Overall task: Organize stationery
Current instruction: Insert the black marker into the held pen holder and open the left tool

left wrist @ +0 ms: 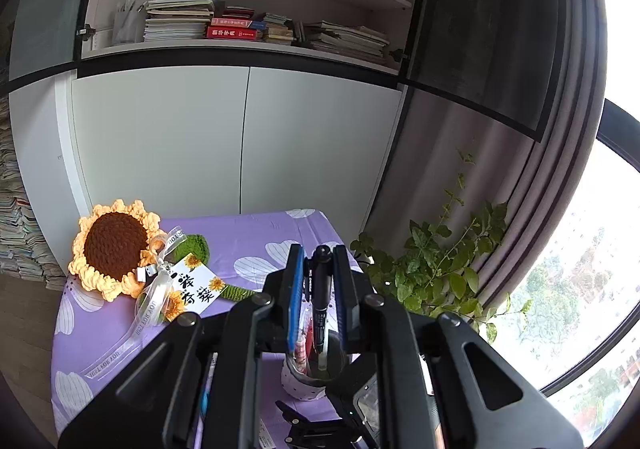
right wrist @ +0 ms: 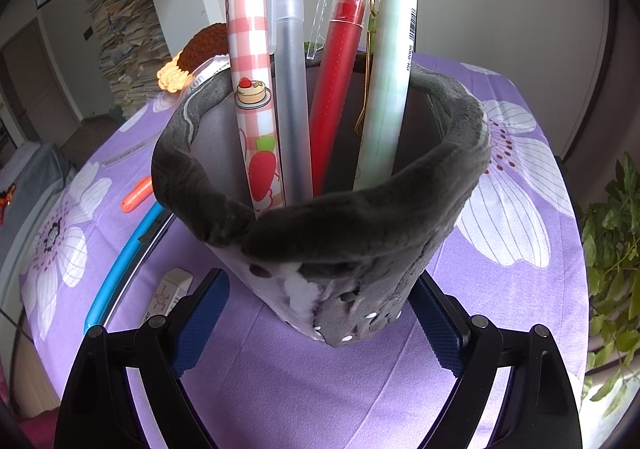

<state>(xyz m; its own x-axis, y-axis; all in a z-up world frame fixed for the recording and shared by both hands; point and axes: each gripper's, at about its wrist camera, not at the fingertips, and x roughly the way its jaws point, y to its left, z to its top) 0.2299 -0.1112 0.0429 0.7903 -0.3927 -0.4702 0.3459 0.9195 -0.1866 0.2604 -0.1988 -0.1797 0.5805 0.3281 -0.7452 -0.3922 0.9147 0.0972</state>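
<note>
My left gripper (left wrist: 320,261) is shut on a black pen (left wrist: 322,301) and holds it upright, tip down, just above the grey plush pen holder (left wrist: 304,381). In the right wrist view the pen holder (right wrist: 360,225) sits between the fingers (right wrist: 204,313) of my right gripper (right wrist: 320,313), which grips its sides. It holds a red-checked pen (right wrist: 252,89), a frosted grey pen (right wrist: 292,89), a red pen (right wrist: 340,69) and a pale green pen (right wrist: 388,89).
A crochet sunflower (left wrist: 114,249) with a tag lies at the table's far left on the purple flowered cloth (right wrist: 520,209). An orange item (right wrist: 138,199), a blue pen (right wrist: 120,261) and an eraser (right wrist: 170,291) lie left of the holder. A potted plant (left wrist: 440,265) stands right.
</note>
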